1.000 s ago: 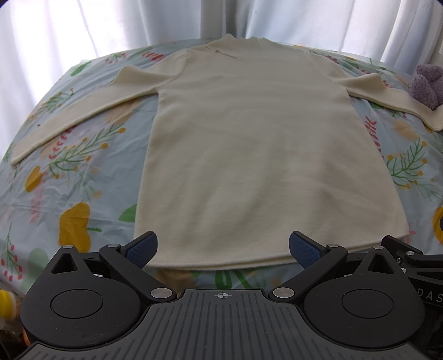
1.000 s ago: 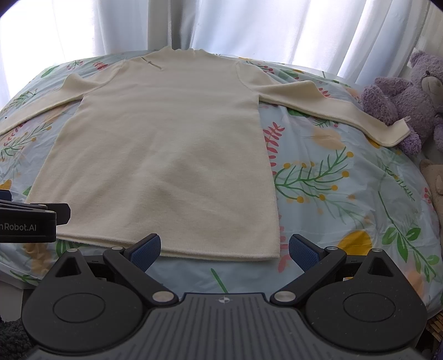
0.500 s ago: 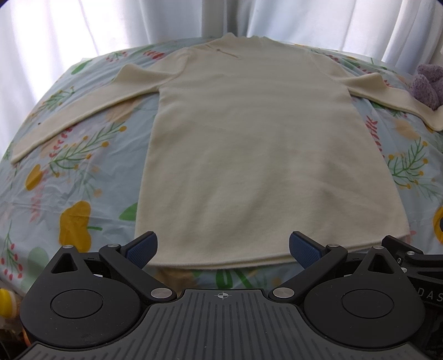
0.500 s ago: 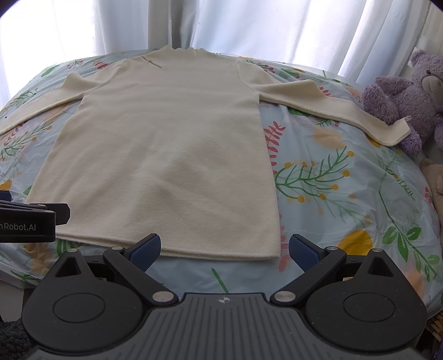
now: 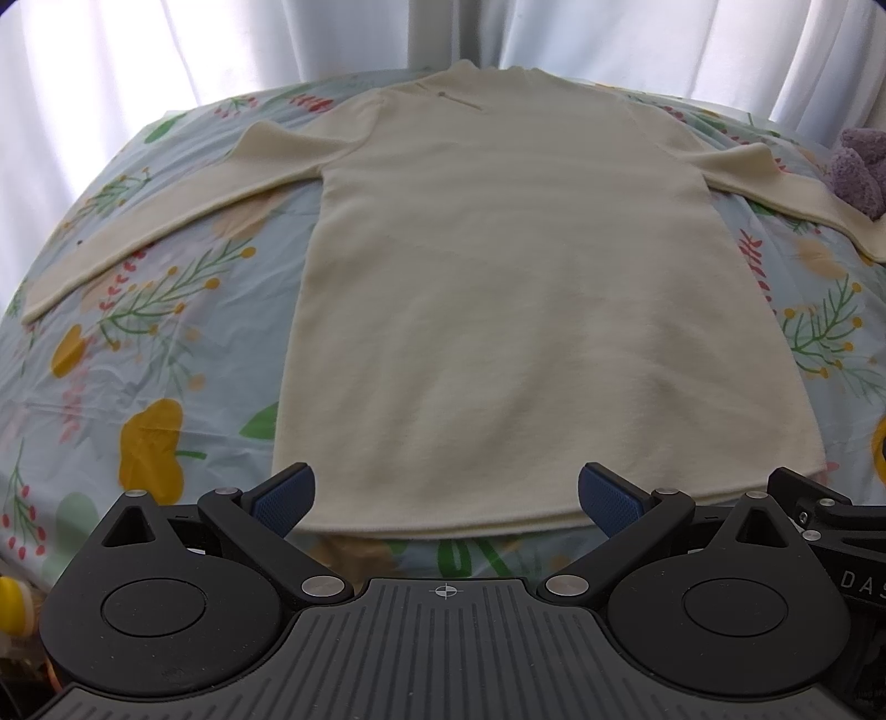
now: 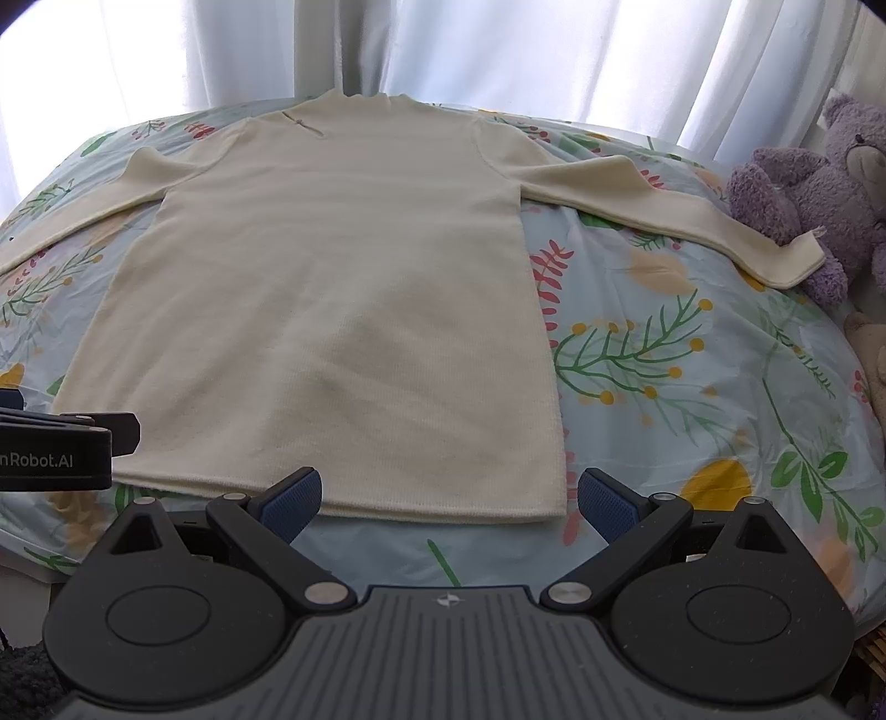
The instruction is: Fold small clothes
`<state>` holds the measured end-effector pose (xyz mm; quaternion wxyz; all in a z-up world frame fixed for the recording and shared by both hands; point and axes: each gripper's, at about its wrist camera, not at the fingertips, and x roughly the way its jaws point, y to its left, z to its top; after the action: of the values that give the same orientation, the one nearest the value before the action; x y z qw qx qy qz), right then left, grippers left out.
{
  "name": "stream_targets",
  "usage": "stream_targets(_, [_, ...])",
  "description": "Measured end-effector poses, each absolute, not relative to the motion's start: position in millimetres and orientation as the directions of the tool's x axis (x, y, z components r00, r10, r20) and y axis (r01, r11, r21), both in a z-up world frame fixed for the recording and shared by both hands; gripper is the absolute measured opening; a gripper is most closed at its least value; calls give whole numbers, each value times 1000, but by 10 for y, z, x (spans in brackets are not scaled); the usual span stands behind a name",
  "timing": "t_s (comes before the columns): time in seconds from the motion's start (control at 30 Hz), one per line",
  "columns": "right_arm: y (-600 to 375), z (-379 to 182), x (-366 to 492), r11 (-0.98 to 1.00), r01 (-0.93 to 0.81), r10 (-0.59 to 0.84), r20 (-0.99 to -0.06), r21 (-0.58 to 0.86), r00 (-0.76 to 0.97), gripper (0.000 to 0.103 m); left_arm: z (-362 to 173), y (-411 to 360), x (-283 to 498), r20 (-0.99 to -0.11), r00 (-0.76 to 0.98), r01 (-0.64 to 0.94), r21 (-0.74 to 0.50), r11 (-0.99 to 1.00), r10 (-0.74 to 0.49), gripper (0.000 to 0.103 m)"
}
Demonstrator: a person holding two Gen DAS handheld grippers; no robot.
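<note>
Two open claws by a flat sweater

Both claws sit near the bottom edge of a cream sweater (image 5: 526,310). It lies flat on a bed (image 6: 692,421) with a flower sheet, neck far away and both sleeves spread out to the sides. On the left claw (image 5: 446,501) the blue fingers (image 5: 282,498) are wide apart and hold nothing. Its tips are over the hem. On the right claw (image 6: 448,498) the fingers are wide apart too and hold nothing, near the sweater's right bottom corner. A purple teddy bear (image 6: 814,188) sits by the end of the right sleeve. White curtains (image 6: 498,50) hang behind the bed
</note>
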<state>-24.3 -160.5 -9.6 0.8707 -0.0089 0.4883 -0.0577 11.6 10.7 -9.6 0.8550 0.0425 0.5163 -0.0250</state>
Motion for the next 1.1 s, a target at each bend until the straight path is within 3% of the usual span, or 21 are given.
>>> stream_targets(1.1, [-1664,-178,-181,993,110,-86,-864,-36,495,99,-175,95,190,-901,435,81,48,996,8,103])
